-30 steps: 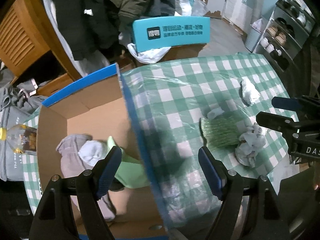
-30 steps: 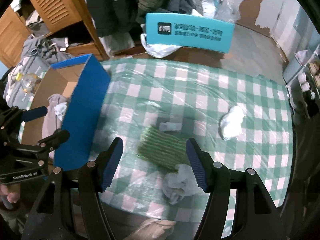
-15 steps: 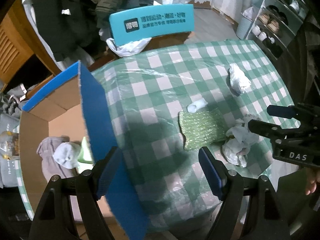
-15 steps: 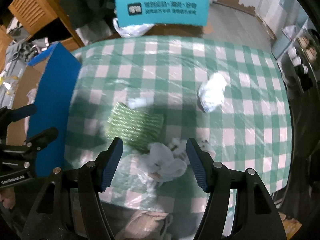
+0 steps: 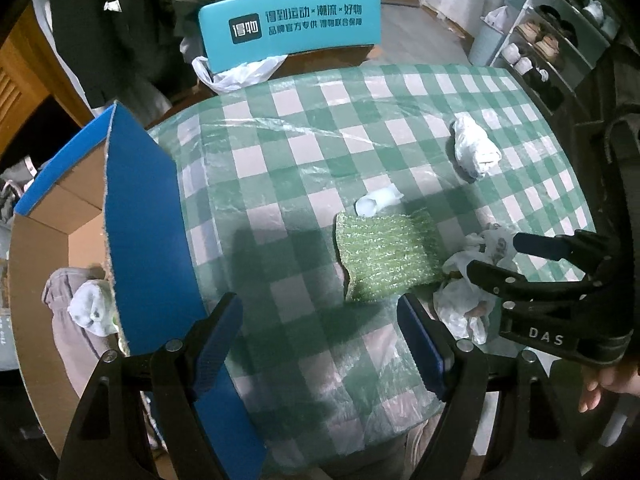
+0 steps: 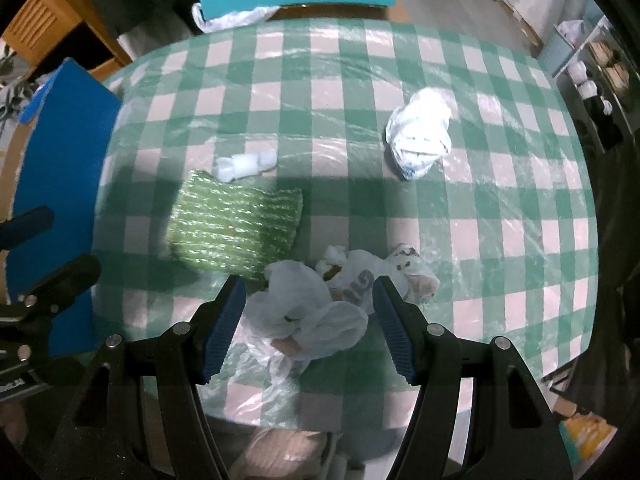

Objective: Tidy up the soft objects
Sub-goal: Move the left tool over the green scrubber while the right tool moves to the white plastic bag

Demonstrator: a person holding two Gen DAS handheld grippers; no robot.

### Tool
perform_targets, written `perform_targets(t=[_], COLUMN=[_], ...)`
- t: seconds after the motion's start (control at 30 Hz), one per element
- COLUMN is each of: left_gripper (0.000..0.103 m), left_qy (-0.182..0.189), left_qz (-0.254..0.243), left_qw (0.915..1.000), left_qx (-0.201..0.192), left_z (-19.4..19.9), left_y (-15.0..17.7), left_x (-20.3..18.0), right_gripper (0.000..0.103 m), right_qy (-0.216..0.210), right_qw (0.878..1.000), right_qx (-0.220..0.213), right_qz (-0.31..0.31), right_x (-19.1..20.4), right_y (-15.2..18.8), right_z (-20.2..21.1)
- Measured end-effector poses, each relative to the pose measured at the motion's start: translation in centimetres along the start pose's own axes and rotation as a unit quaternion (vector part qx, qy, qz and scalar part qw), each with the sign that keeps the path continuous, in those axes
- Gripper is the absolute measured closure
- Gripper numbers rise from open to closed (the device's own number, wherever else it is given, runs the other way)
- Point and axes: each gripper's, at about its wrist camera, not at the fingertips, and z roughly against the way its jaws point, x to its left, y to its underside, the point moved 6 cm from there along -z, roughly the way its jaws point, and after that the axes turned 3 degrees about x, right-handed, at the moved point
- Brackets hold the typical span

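The crumpled bag (image 6: 316, 312) lies at the near edge of the table (image 6: 360, 80), and my right gripper (image 6: 306, 320) hangs right over it with its fingers spread wide and empty, one on each side of the heap. I hold it like that, I think, so one squeeze will gather the loose plastic. Touching the bag on its left is the green pad (image 6: 236, 228), lying flat, and at the pad's far edge sits a small white roll (image 6: 244, 165). Well apart, toward the far right, a second white bundle (image 6: 420, 136) lies alone. All four are soft things not yet put away, so I judge the sorting to be partway done.

My left gripper (image 5: 320, 344) is also wide open and holds nothing; it hovers over the table's near edge, between the pad and the box (image 5: 144, 240), probably ready for the pad.

The box stands against the table's left side, its blue wall upright and its top open, which makes dropping things in easy. Inside I see a grey cloth (image 5: 66, 320) with a white sock (image 5: 90, 308) on it, and a sliver of something pale green beside them that I can't identify.
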Motion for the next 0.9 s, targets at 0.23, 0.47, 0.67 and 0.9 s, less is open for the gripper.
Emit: perform_targets(t=[0.23, 0.47, 0.67, 0.9], left_gripper=[0.022, 0.022, 0.022, 0.022], left_qy=[0.004, 0.006, 0.011, 0.021], left_qz=[0.006, 0.006, 0.003, 0.009], left_qw=[0.9999, 0.9997, 0.9996, 0.999], left_qx=[0.014, 0.023, 0.027, 0.038], left_z=[-1.2, -2.0, -2.3, -3.3], left_y=[-0.1, -0.4, -0.8, -1.3], left_x=[0.0, -0.4, -1.3, -2.2], right_gripper=[0.038, 0.038, 0.038, 0.038], right_qy=[0.011, 0.045, 0.044, 0.028], right_qw=[1.0, 0.999, 0.998, 0.998], right_qx=[0.022, 0.03, 0.034, 0.029], right_qz=[-0.003, 0.008, -0.021, -0.053], right_x=[-0.6, -2.1, -5.0, -6.9], right_y=[0.2, 0.6, 0.6, 0.4], right_z=[-2.1, -2.3, -2.5, -2.8])
